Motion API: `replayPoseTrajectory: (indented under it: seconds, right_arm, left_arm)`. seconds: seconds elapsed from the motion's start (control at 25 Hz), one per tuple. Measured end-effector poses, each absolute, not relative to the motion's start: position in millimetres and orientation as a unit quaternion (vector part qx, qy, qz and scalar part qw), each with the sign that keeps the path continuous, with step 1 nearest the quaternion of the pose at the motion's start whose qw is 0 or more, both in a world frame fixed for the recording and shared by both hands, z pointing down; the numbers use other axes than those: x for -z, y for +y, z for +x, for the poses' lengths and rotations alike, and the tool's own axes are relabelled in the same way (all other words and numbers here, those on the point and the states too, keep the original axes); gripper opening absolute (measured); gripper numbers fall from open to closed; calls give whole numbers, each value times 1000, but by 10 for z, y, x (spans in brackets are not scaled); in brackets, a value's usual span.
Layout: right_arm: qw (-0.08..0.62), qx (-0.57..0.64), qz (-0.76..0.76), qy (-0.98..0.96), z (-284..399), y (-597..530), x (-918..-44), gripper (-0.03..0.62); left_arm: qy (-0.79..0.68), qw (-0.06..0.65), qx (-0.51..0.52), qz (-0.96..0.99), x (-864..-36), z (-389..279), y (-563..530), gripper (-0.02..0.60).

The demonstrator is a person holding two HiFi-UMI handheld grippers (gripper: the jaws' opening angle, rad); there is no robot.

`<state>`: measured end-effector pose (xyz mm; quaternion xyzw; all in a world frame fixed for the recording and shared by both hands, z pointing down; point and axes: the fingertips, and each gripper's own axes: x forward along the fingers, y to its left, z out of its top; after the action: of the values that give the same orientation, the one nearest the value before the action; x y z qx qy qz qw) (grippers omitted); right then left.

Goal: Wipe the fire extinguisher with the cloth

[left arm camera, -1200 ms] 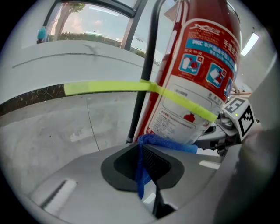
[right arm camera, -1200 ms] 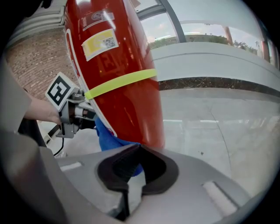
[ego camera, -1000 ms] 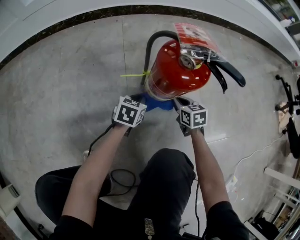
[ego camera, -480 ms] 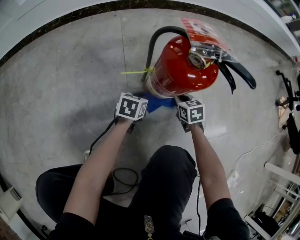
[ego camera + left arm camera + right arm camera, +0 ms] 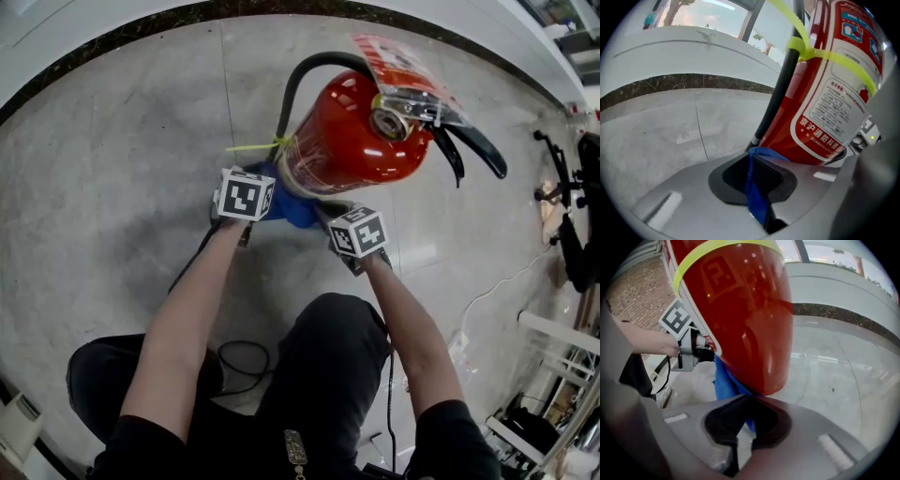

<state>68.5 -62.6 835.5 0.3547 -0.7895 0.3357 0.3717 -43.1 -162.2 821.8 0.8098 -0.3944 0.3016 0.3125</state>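
Left gripper point(image 5: 754, 176), right gripper point(image 5: 743, 420): both pinching cloth point(image 5: 291, 208) | advice: holding it taut, pressing flat against fire extinguisher point(image 5: 347, 141) while sliding

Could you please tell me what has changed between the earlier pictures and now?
The left tool and right tool slid toward the picture's left around the lower body of the fire extinguisher, dragging the blue cloth along; the left one now sits beside the yellow tie. Both stay shut on the cloth, and the extinguisher stays put.
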Motion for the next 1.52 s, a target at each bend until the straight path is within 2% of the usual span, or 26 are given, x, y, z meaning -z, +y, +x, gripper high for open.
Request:
replayPoseTrajectory:
  seconds: [0.24,0.44,0.68,1.0,1.24,1.52]
  right_arm:
    - [404,-291,308,-811,444,-573,-8328,6]
    - [413,-299,347,-787,684,-729,-8413,6]
    - [432,-288,388,-762,963,-928,-8476,7]
    - [371,-294,433,-767,1171,-1208,-8256,6]
    - [338,-261,429,-796,1254,-1356,-7733,6]
    - [278,-237,426,-828,1311,-1442,-7165,6]
  left_arm:
    - [-400,306,-299,811,-8230,-444,-1799,23]
    - [-385,283,-330,815,-8281,-386,-1603,21]
    - [-373,309,-335,808,-8326,-325,-1251,21]
    - [-344,311,-322,825,-8086,-128,-907,21]
    - [-329,229,-339,851,-7665,-25,-750,21]
    - [-319,198,-344,861,-7144,-21,-765,21]
